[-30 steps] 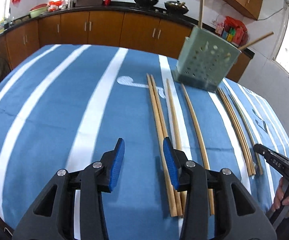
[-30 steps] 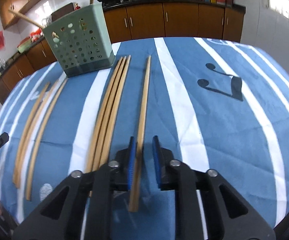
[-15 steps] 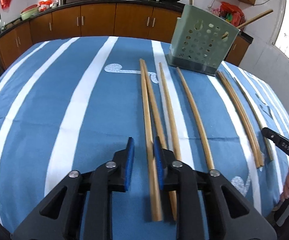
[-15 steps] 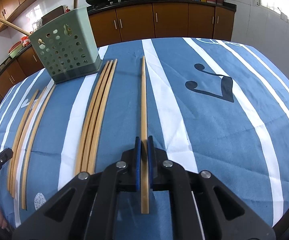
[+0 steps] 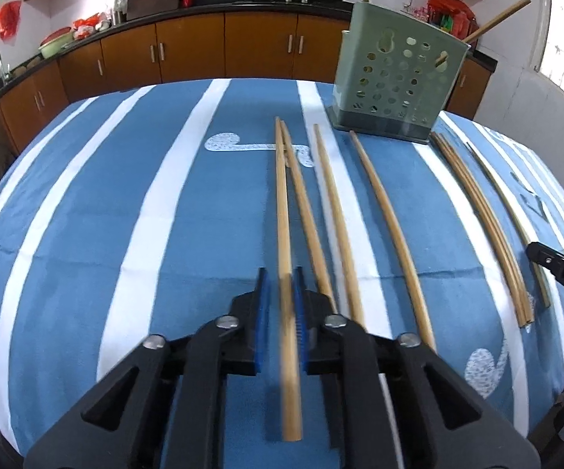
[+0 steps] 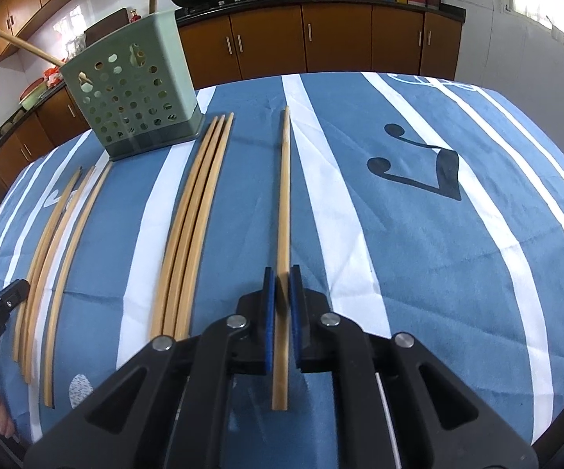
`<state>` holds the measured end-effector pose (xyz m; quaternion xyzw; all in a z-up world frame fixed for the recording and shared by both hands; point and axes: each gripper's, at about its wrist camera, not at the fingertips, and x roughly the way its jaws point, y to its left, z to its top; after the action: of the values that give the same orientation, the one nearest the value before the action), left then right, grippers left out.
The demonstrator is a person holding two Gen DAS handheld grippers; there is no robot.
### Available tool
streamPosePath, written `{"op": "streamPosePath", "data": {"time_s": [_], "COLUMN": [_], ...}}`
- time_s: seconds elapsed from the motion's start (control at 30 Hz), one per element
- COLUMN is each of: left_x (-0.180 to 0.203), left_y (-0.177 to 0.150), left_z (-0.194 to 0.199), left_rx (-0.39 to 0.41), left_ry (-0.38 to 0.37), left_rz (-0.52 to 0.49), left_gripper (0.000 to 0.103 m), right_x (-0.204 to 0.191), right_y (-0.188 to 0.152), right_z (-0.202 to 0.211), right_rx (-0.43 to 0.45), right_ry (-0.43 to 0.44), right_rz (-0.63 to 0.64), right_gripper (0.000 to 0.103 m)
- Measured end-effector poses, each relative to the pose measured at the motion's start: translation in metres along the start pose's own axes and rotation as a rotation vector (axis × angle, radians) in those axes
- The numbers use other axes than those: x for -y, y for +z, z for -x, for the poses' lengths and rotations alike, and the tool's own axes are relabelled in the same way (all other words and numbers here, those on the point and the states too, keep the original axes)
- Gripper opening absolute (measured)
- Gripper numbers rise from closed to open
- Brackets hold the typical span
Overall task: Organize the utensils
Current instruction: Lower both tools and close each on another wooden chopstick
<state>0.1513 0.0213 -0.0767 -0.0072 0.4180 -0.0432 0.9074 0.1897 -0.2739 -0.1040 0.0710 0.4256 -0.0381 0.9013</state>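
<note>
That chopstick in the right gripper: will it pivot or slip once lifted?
Likely pivots: the right gripper is shut on the chopstick near one end, so most of its length overhangs. It looks stiff, thin and probably light. Smooth wood between narrow pads may slip.

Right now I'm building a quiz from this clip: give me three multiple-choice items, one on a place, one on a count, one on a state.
1. In the right wrist view, where does the holder stand from the lone chopstick? A left of it; B right of it; C on it.
2. How many sticks form the bundle beside the holder? A two; B three; C six.
3. The right tool is: A wide open; B shut on the chopstick; C shut on nothing.
Key: 1 A, the holder sits far left in the picture. 2 B, three tips show side by side. 3 B, its pads pinch the chopstick.
</note>
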Motion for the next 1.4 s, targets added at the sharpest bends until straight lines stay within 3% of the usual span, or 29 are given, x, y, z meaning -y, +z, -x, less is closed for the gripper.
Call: {"op": "streamPosePath", "data": {"time_s": [0.33,1.17,1.4], "left_x": [-0.037,-0.039,-0.032], "left_y": [0.027,0.018,0.005], "left_z": [-0.019,-0.012,-0.003], "left_rx": [-0.019,-0.027,0.000], "left_ry": [-0.001,-0.027,0.002], "left_rz": [0.113,0.114,0.076], "left_gripper": [0.008,0.008,0.008], "right_x": [0.007,0.010,0.007], "right_y": [0.017,0.011,0.005], "right_z": [-0.013,-0.008,-0.005], "right_rx": [0.004,-0.010,0.007], "right_ry": [-0.032,-0.017,-0.032], "right_rz": [-0.014,-0.010,0.010], "right_gripper": [0.008,0.008,0.008]}}
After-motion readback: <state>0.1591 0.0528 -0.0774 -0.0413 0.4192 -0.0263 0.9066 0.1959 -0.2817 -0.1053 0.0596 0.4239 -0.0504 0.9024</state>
